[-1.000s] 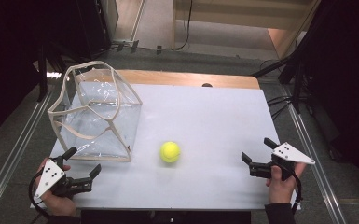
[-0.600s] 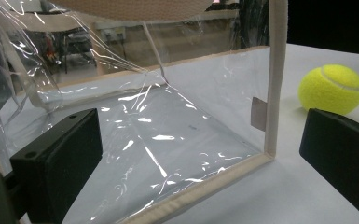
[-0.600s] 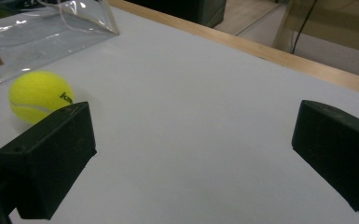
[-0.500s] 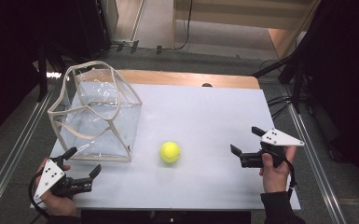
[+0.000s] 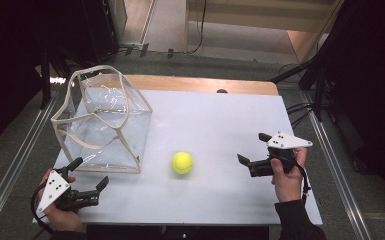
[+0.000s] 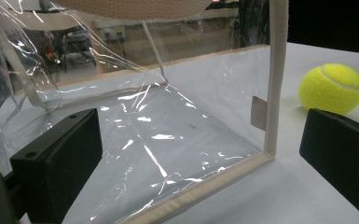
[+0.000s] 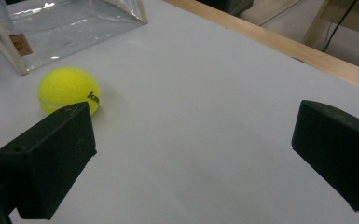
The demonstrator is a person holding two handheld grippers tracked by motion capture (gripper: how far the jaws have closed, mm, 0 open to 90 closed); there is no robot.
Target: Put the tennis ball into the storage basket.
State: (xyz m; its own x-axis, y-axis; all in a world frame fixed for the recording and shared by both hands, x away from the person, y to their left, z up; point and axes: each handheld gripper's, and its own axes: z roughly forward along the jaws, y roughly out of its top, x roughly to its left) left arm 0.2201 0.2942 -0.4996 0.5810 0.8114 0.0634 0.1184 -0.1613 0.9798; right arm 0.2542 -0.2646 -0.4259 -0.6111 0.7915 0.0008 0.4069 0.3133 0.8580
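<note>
- High view puts your right gripper (image 5: 250,151) on the white table (image 5: 220,125), jaws apart and empty, pointing at the tennis ball (image 5: 182,162) but well short of it.
- Your left gripper (image 5: 87,176) sits just beside the near edge of the clear plastic tote bag (image 5: 102,122), jaws likewise spread wide and holding nothing.
- Nothing is done yet: the ball lies loose on the table, right of the bag and not touching it.
- Left to do, as I judge it: close on the ball, lift it and drop it into the bag (its mouth appears open, though the slack handles blur that).
</note>
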